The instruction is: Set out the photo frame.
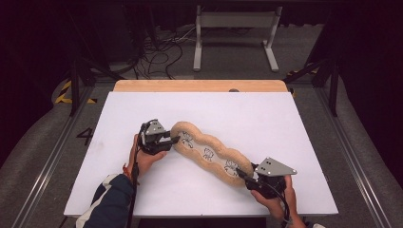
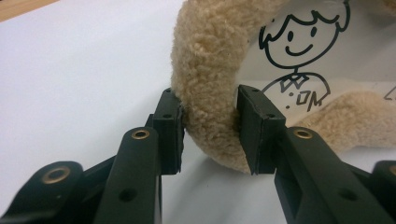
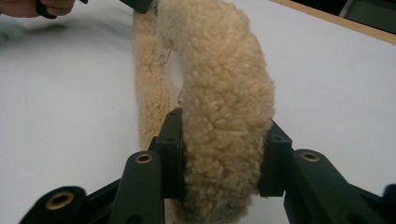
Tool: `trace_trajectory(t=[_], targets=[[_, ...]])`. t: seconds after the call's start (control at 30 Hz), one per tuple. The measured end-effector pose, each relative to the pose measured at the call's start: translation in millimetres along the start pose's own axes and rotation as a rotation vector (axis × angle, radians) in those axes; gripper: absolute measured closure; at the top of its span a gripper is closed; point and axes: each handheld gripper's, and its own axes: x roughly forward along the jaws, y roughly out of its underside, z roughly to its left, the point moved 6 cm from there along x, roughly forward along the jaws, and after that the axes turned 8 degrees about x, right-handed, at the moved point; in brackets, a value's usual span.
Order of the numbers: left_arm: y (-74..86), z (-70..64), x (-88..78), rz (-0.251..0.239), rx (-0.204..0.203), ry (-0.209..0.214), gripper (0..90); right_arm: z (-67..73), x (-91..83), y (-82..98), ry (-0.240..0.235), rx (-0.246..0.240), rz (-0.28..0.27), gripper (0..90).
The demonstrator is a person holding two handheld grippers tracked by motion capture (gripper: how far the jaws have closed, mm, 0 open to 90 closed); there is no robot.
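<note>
High view: the fleecy mat (image 1: 209,153) is lying diagonally mid-table (image 1: 237,114), left gripper (image 1: 170,139) at its far end, right gripper (image 1: 243,176) at its near end.

Left gripper view: fingers (image 2: 167,130) are clamping the mat's rim; shallow bite, pile may be slipping.

Right gripper view: fingers (image 3: 170,149) are squeezing thick fleece; uneven pulling risks losing one end.

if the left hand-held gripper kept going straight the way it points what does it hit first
The left hand-held gripper already has the fluffy tan rim between its jaws, so it would press into that rim first, then likely the white printed panel beyond.
</note>
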Motion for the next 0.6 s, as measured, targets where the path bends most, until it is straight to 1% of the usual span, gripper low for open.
trace_trajectory(t=[0.07,0.1,0.17,0.2,0.23,0.37,0.43,0.47,0.5,0.53,0.6], targets=[[1.6,-0.4,-2.5,0.001,0.002,0.005,63.0,-2.7,1.6,-1.0,0.004,-0.001,-0.003,61.7],[2.6,-1.6,-3.5,0.000,-0.007,0.006,62.9,-4.2,2.4,-1.4,0.006,0.000,-0.003,61.8],[4.0,-2.0,-5.8,-0.001,0.002,0.003,62.7,-6.8,4.2,-2.3,0.003,0.000,-0.008,62.0],[5.1,-3.3,-7.3,0.002,-0.008,0.000,62.5,-8.1,5.1,-2.8,0.006,-0.005,-0.010,62.0],[5.5,-3.2,-8.2,0.001,-0.001,-0.002,62.4,-9.5,6.1,-3.3,0.009,-0.005,-0.009,62.1],[8.8,-5.7,-13.1,0.002,-0.007,-0.007,61.8,-14.2,9.8,-5.3,0.018,-0.014,-0.013,62.4],[10.2,-6.4,-15.5,0.005,0.000,-0.011,61.5,-16.1,11.9,-6.5,0.019,-0.018,-0.016,62.5],[10.9,-6.1,-16.6,0.007,0.003,-0.013,61.3,-17.1,13.1,-7.3,0.017,-0.021,-0.017,62.6],[11.8,-6.9,-17.4,0.006,-0.005,-0.014,61.2,-17.7,14.4,-8.0,0.011,-0.019,-0.016,62.4],[12.5,-6.7,-18.1,0.003,0.000,-0.018,61.1,-18.5,15.7,-8.8,0.007,-0.024,-0.013,62.3],[13.7,-8.0,-19.8,0.003,-0.007,-0.021,60.9,-20.1,17.7,-10.7,0.002,-0.035,-0.008,62.1]])
